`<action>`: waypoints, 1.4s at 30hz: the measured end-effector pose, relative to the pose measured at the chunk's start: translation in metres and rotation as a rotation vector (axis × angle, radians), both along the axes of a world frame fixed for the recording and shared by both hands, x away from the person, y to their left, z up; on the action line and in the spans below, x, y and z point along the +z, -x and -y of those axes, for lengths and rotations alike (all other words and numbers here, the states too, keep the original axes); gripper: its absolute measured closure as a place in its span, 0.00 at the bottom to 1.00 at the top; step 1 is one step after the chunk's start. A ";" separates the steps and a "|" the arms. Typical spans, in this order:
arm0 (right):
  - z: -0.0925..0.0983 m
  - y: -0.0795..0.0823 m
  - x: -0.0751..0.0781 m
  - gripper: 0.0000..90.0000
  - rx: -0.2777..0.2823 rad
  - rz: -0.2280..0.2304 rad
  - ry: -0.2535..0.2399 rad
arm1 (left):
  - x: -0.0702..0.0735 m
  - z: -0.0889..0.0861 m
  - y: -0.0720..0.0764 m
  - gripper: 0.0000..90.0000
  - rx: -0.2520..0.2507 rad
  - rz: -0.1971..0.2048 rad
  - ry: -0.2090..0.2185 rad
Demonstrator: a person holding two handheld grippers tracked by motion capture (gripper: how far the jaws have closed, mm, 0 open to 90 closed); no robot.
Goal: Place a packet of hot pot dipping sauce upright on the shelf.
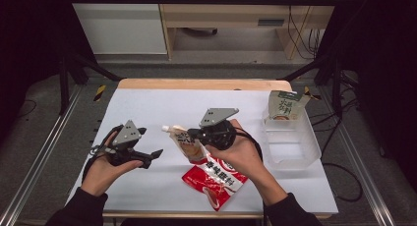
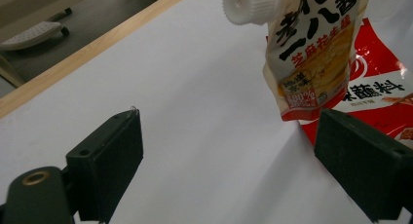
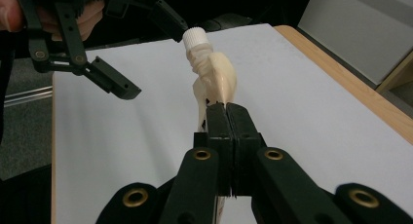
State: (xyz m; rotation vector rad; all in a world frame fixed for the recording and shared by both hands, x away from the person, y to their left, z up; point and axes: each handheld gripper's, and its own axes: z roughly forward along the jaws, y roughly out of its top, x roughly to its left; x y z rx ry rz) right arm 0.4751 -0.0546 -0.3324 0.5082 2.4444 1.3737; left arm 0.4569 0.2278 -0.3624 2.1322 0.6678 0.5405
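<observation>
Claw [image 3: 225, 107] pinches soft, cream, screw-capped pouch [image 3: 213, 75].

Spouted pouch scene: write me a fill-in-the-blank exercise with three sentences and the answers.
1. The right claw is shut on the spouted pouch, whose screw cap is coloured ____.
2. The left claw stands ____, with nothing between its jaws.
3. The red packet lies flat on the ____ table.

Missing words: white; open; white
</observation>
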 end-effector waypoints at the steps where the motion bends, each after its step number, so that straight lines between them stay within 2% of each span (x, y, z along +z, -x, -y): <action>1: 0.002 0.000 0.001 1.00 0.004 0.003 -0.003 | 0.002 0.001 -0.001 0.12 -0.005 0.001 -0.002; 10: 0.010 0.005 0.002 1.00 0.018 0.005 -0.021 | 0.014 0.022 -0.005 0.14 -0.049 -0.006 -0.017; 12: 0.011 0.005 0.002 1.00 0.022 0.005 -0.023 | 0.017 0.026 -0.006 0.15 -0.068 -0.006 -0.029; 15: 0.012 0.007 0.003 1.00 0.029 0.007 -0.022 | 0.017 0.032 -0.006 0.17 -0.105 -0.012 -0.012; 17: 0.013 0.009 0.004 1.00 0.032 0.009 -0.020 | 0.018 0.038 -0.007 0.19 -0.116 -0.002 -0.037; 19: 0.013 0.011 0.005 1.00 0.039 0.009 -0.018 | 0.019 0.042 -0.008 0.20 -0.134 -0.002 -0.024; 22: 0.013 0.013 0.005 1.00 0.040 0.009 -0.009 | 0.022 0.047 -0.010 0.25 -0.152 0.009 -0.028; 26: 0.014 0.014 0.004 1.00 0.043 0.007 -0.006 | 0.023 0.050 -0.014 0.35 -0.182 -0.003 -0.023; 30: 0.013 0.015 0.003 1.00 0.048 0.004 -0.003 | 0.024 0.050 -0.015 0.49 -0.200 -0.012 -0.031; 31: 0.013 0.016 0.003 1.00 0.049 0.003 -0.002 | 0.024 0.050 -0.016 0.55 -0.201 -0.015 -0.033; 33: 0.013 0.016 0.002 1.00 0.049 0.003 -0.003 | 0.024 0.049 -0.017 0.61 -0.209 -0.027 -0.019; 38: 0.015 0.012 0.001 1.00 0.042 -0.002 -0.004 | 0.029 0.049 -0.018 0.72 -0.213 -0.053 -0.019; 42: 0.019 0.010 0.003 1.00 0.025 0.005 -0.007 | 0.035 0.054 -0.015 0.79 -0.240 -0.040 -0.033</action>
